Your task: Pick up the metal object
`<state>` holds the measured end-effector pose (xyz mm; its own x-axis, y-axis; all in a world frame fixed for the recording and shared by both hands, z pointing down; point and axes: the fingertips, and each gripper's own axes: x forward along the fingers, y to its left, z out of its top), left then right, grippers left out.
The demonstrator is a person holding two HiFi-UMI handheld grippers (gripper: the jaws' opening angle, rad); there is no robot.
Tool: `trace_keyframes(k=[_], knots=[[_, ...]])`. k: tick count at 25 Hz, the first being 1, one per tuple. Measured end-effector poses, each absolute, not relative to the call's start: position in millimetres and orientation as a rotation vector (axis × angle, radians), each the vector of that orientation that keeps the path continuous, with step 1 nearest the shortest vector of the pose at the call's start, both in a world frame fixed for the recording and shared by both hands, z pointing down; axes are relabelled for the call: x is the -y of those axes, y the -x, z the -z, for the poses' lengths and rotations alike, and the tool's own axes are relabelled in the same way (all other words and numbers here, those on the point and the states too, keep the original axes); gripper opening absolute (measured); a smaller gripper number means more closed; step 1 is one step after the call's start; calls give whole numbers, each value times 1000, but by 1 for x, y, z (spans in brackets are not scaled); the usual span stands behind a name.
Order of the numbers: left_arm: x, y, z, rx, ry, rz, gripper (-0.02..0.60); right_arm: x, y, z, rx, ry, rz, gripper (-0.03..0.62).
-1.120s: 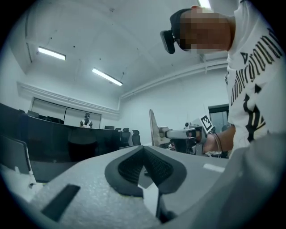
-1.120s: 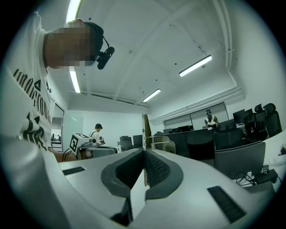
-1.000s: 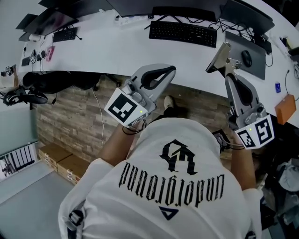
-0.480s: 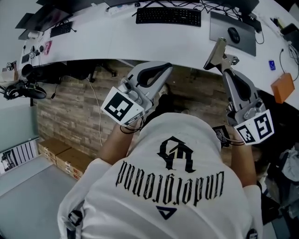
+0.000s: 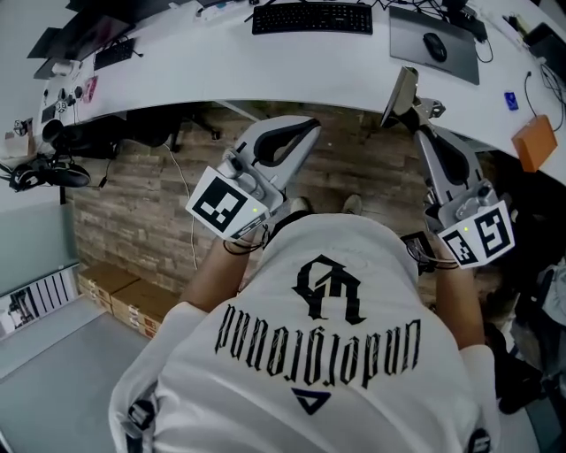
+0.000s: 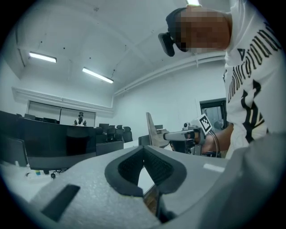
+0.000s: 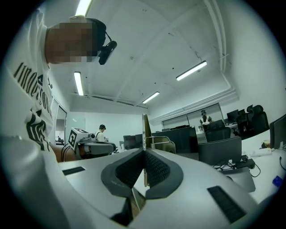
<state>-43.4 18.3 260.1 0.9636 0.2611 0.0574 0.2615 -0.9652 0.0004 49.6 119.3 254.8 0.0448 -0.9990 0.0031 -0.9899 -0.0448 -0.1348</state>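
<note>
The metal object (image 5: 401,95), a thin flat plate with a small bracket, is held in the air off the desk's front edge. My right gripper (image 5: 419,126) is shut on its lower end. In the right gripper view the plate (image 7: 145,129) stands upright, on edge, between the closed pads of the right gripper (image 7: 144,155). My left gripper (image 5: 303,131) is level at the left, over the floor, shut with nothing in it. In the left gripper view its pads (image 6: 144,150) meet, and the plate (image 6: 152,129) shows beyond them.
A curved white desk (image 5: 265,80) runs across the top with a black keyboard (image 5: 311,18), a mouse (image 5: 435,46) on a grey pad and an orange block (image 5: 535,142). Cardboard boxes (image 5: 115,296) lie on the floor at left. A wood-pattern floor lies below.
The desk has slid up and away in the head view as both grippers drew back from it. The metal plate stayed in the right gripper throughout. The left gripper stayed shut and empty.
</note>
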Motion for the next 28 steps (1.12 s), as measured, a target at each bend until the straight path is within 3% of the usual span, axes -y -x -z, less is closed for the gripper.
trace_keyframes(k=[28], knots=[[60,237,-274,537,3095,57,15,-50,150,-264,-2037,2315,107,15]])
